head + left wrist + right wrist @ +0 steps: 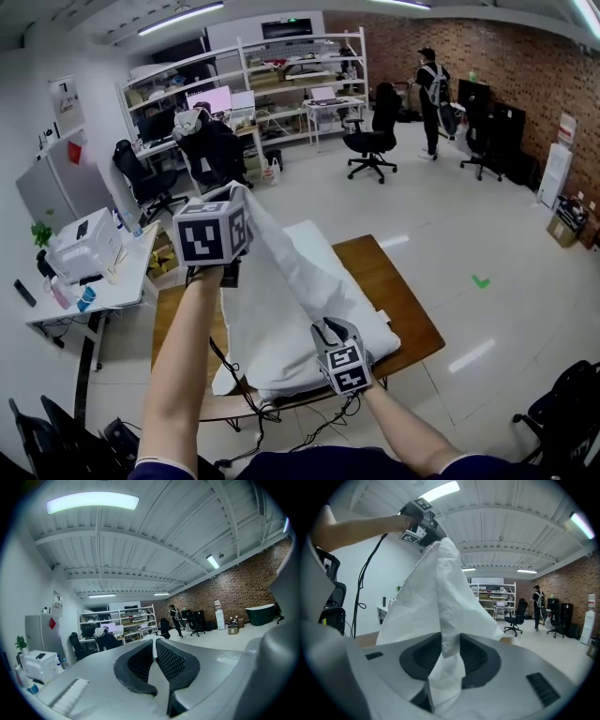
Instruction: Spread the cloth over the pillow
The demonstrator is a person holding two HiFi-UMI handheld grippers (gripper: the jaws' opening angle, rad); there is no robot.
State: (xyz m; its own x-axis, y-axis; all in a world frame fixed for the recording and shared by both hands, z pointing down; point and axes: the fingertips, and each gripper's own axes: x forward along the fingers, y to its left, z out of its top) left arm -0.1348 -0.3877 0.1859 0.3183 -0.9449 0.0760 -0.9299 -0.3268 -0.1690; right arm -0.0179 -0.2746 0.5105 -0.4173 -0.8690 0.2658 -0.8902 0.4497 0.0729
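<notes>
Mid-frame in head view: wooden tabletop (398, 291) w/ white pillow (367, 319) lying on it. Above pillow's left side, white cloth (272, 272) raised like a tent, sloping from upper left down to lower centre. Left hand-held gripper (153, 648) up high, clamped tight on cloth's top edge; right hand-held gripper (451, 651) lower, by pillow's near end, pinching a bunched fold of same cloth.

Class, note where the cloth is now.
Head view, centre: the cloth slopes from the raised left tool down to the right tool, over the pillow on the table.
</notes>
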